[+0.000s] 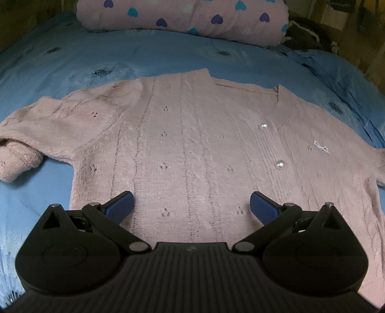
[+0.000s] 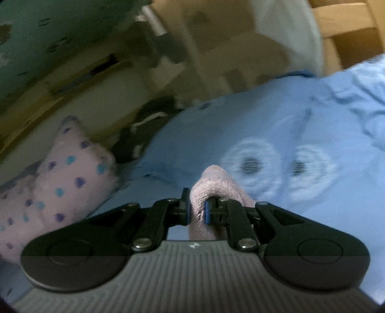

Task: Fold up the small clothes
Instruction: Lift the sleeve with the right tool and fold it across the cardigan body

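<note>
Pink cable-knit cardigan (image 1: 192,149) with pearl buttons (image 1: 279,165) is seen laid flat, front up, on a blue floral bedspread (image 1: 149,55). One sleeve (image 1: 21,154) is bunched at the left edge of the left wrist view. Left gripper (image 1: 191,204) is held above the lower body of the knit, blue pads (image 1: 120,207) spread wide, nothing between them; contact with the fabric cannot be told. Right gripper (image 2: 196,213) is clamped narrowly on a fold of the same pink knit (image 2: 211,190), which is bulged up past the pads above the bedspread. Pink heart-print cushion (image 1: 182,16) is noted at the far end of the bed. Right view is blurred.
</note>
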A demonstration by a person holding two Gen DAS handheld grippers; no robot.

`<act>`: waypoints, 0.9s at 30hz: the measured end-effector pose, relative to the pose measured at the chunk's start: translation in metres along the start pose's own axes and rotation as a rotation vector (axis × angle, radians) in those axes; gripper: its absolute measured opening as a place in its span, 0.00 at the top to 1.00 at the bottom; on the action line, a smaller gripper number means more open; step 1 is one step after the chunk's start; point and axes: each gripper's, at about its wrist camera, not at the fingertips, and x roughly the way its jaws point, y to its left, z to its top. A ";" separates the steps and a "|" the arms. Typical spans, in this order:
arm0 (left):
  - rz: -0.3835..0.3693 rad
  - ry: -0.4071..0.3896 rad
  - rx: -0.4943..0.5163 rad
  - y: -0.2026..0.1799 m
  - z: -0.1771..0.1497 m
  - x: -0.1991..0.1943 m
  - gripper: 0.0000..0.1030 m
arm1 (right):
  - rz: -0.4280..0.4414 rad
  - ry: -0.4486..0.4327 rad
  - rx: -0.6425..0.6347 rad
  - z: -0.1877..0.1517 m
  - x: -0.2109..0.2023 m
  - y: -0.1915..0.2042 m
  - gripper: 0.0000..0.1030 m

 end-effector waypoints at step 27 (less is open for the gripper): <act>0.054 -0.009 -0.023 0.011 0.007 -0.010 0.00 | 0.487 0.339 -0.587 -0.166 -0.040 0.210 0.85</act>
